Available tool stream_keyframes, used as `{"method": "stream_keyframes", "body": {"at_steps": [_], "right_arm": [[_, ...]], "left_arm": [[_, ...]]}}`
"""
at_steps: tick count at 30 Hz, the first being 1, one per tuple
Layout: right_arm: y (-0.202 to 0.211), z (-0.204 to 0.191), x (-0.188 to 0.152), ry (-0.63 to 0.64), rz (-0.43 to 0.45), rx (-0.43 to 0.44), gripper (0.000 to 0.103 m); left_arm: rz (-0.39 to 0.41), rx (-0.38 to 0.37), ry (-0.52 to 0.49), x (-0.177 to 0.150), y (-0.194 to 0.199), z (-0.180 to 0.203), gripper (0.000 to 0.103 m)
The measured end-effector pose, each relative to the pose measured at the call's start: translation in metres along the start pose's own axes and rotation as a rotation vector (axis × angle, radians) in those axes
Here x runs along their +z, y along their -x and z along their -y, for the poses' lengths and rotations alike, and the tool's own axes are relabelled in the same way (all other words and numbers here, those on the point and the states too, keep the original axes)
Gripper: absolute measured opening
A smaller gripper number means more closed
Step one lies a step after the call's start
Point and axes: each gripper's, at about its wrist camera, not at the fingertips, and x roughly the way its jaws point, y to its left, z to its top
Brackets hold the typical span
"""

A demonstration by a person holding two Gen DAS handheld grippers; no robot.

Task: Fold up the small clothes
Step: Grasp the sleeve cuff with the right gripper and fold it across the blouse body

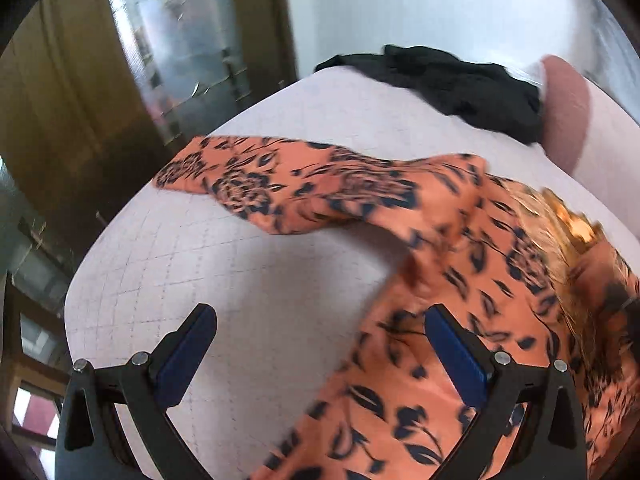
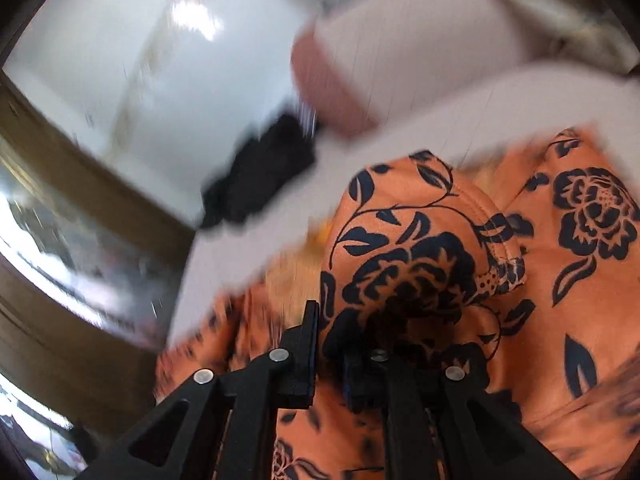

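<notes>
Right gripper [image 2: 334,340] is closed down on a bunched fold of the orange floral garment [image 2: 420,264], the cloth rising in a hump directly ahead of its tips and draping away to its right; the jaws stand almost together with fabric pinched between them. Left gripper [image 1: 320,344] stands wide open and holds nothing; its left finger is over bare counter [image 1: 224,264], its right finger over the near part of the same garment [image 1: 420,360], though whether it touches the cloth I cannot tell.

Judging from this, the step in hand is carrying one edge or corner of the garment across to make a fold, with the right side doing the lifting; a long strip of the cloth lies stretched out ahead of the left gripper and to its left, not yet squared up. Next, the lifted part wants laying flat over the rest, and the free gripper wants to pin or take the opposite edge so the fabric does not drag.

Both grippers point downward at the counter, the left more steeply; the right view is heavily smeared. Farther ahead of both lie a crumpled black garment [image 1: 452,84] and a pinkish rounded thing [image 1: 568,104], too blurred to name.
</notes>
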Motion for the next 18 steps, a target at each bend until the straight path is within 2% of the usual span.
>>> {"method": "stream_keyframes", "body": {"at_steps": [2,3,4,5,6,11,14,18], "right_arm": [[-0.044,-0.010,-0.027,0.035,-0.117,-0.045,0.028],[-0.051,-0.011,-0.038,0.046,-0.136,-0.046,0.048],[-0.048,-0.012,-0.045,0.062,-0.094,-0.012,0.066],[-0.042,-0.014,-0.050,0.078,-0.065,0.035,0.075],[-0.039,-0.013,-0.051,0.067,-0.091,0.057,0.085],[-0.003,0.004,-0.045,0.026,-0.104,0.146,0.085],[0.010,0.032,-0.026,-0.166,-0.007,0.124,0.085],[-0.011,0.072,-0.015,-0.426,-0.025,0.120,0.086]], "left_arm": [[-0.023,0.005,0.045,0.008,-0.010,-0.012,0.103],[-0.033,0.010,0.061,0.010,-0.015,-0.017,0.103],[-0.044,0.013,0.076,0.011,-0.016,-0.021,0.103],[-0.051,0.012,0.088,0.012,-0.019,-0.025,0.103],[-0.062,0.006,0.107,0.013,-0.020,-0.031,0.103],[-0.113,-0.038,0.232,0.018,-0.026,-0.062,0.103],[-0.125,-0.038,0.253,0.017,-0.027,-0.071,0.103],[-0.134,-0.036,0.246,0.018,-0.031,-0.078,0.103]]}}
